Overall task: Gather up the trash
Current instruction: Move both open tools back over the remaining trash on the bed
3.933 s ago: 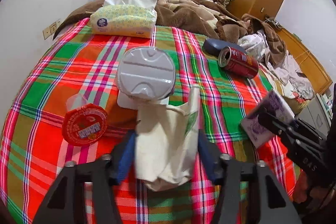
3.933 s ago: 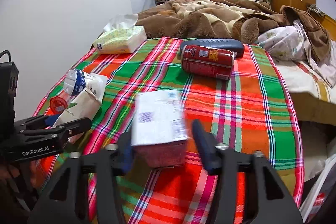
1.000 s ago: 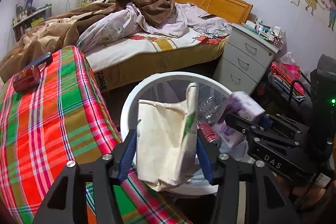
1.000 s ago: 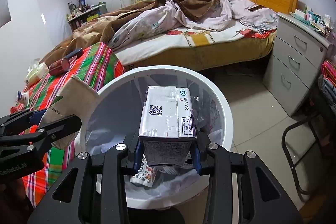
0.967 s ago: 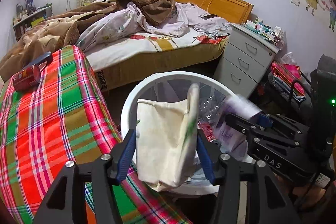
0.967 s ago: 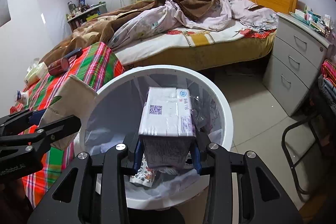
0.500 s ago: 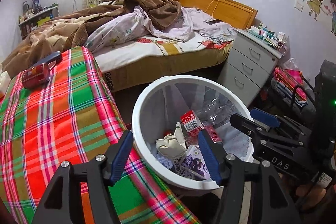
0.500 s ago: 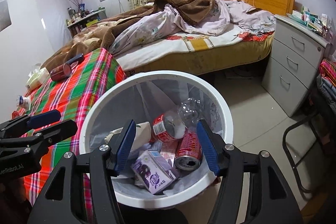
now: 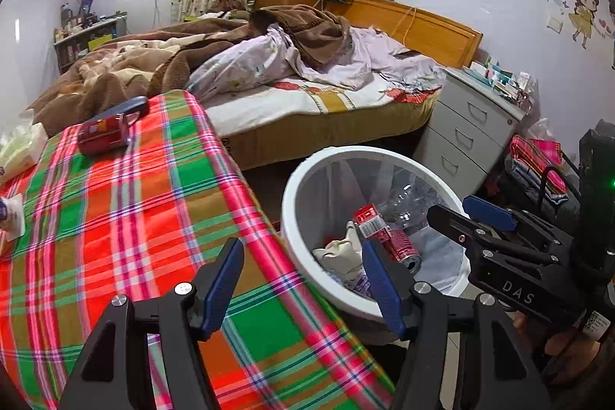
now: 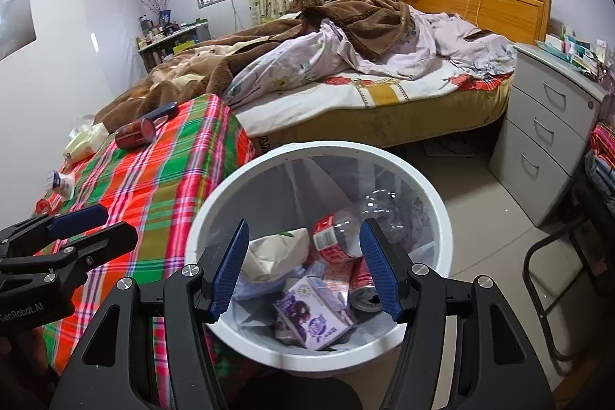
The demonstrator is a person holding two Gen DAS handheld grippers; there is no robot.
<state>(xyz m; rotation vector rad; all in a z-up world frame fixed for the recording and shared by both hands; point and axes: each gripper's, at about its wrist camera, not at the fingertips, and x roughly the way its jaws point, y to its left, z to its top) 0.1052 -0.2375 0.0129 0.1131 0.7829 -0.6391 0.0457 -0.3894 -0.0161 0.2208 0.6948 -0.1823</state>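
Trash lies piled in the white bin (image 10: 215,206), which stands on the floor against the edge of the plaid tabletop (image 9: 115,210). Inside it, the right wrist view shows a purple carton (image 10: 311,317) at the front, a crumpled cream paper bag (image 10: 269,252) to its left, a red can (image 10: 363,285) on its side to its right, and a clear bottle with a red label (image 10: 332,239) behind them. The right gripper (image 10: 303,266) hovers over the bin's mouth with its jaws spread wide and nothing between them. The left gripper (image 9: 303,279) hangs over the tabletop's corner beside the bin, its jaws likewise wide apart and holding nothing.

On the tabletop, a second red can (image 9: 103,137) lies on its side at the far end, touching a dark blue case (image 9: 130,108) behind it. A tissue pack (image 9: 19,152) sits at the far left edge, and a small white container (image 10: 61,185) rests near the left side. Beyond the tabletop is an unmade bed (image 10: 384,87) with a brown blanket (image 10: 357,22), and a grey drawer unit (image 10: 538,141) stands by the right wall.
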